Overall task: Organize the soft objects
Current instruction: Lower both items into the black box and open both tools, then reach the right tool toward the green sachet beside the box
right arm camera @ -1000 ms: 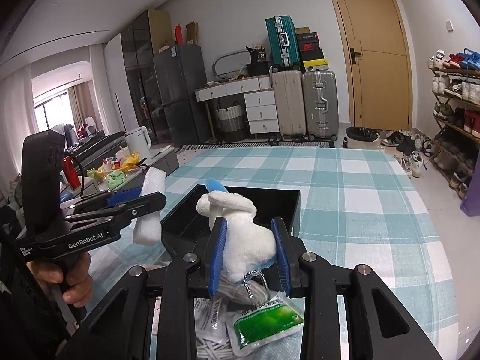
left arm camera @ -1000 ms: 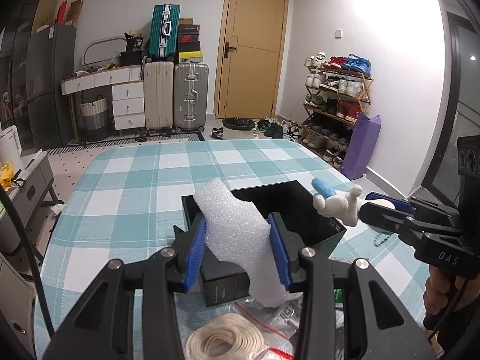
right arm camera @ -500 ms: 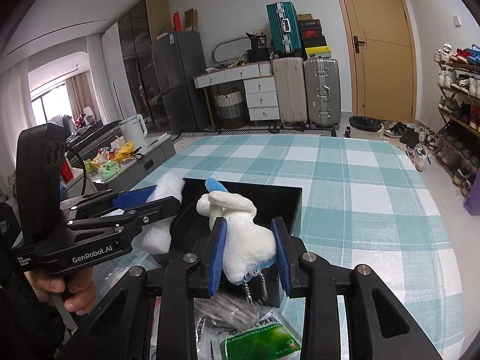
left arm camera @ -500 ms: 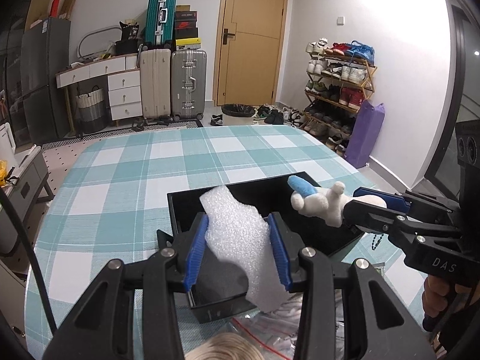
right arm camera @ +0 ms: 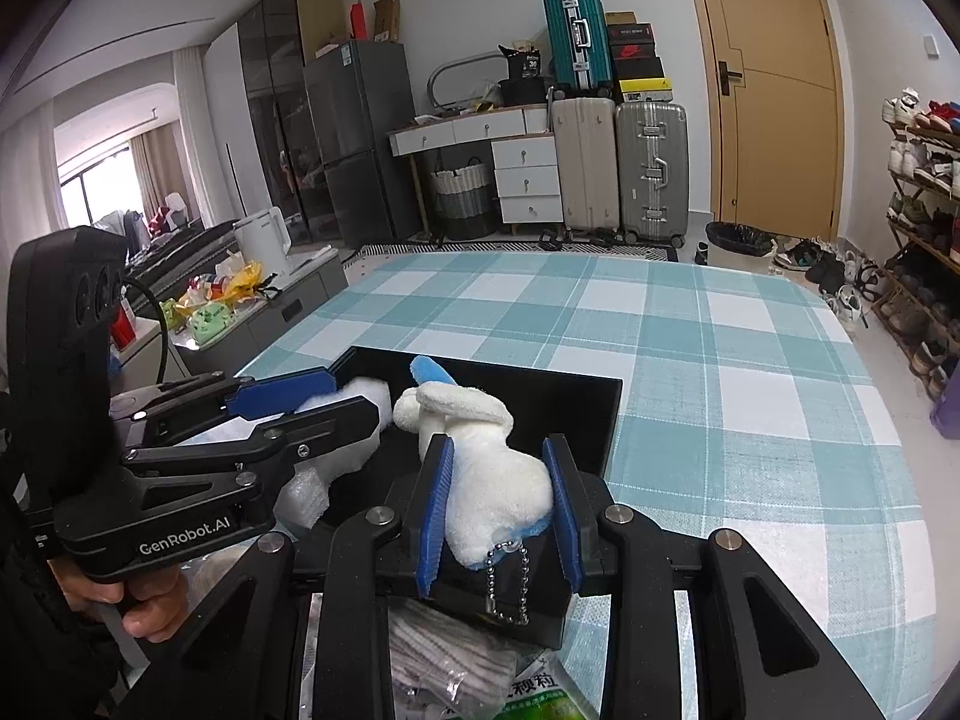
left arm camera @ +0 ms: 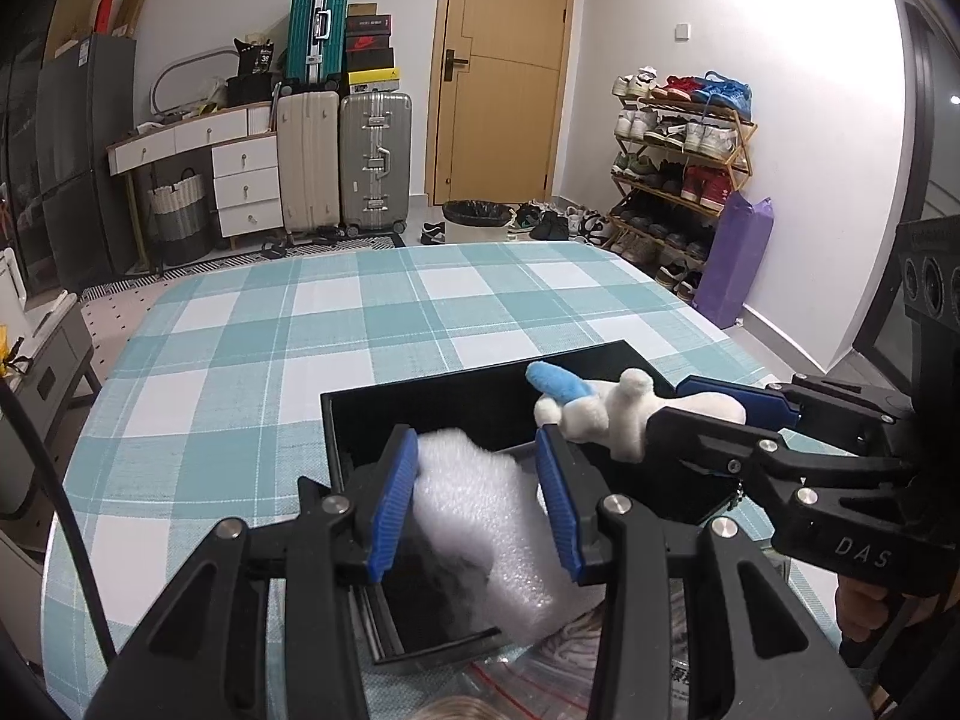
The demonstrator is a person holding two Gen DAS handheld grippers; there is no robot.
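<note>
A black open box (left arm camera: 432,405) (right arm camera: 600,420) sits on the checked tablecloth. My left gripper (left arm camera: 477,501) is shut on a white foam sheet (left arm camera: 486,516) and holds it over the box's near left part; the sheet's lower end hangs over the box's front rim. My right gripper (right arm camera: 498,501) is shut on a white plush toy with a blue ear (right arm camera: 480,450) and a ball chain, held over the box's near right side. The toy also shows in the left wrist view (left arm camera: 600,414), and the foam in the right wrist view (right arm camera: 360,396).
Plastic bags with rope and a green packet (right arm camera: 528,690) lie on the table in front of the box. The teal and white checked table (left arm camera: 360,324) stretches beyond the box. Suitcases, drawers, a door and a shoe rack stand behind.
Both grippers moved forward and down over the box. The foam sheet now dips into the box, and the plush toy sits lower above its right side. Both grips are unchanged.
</note>
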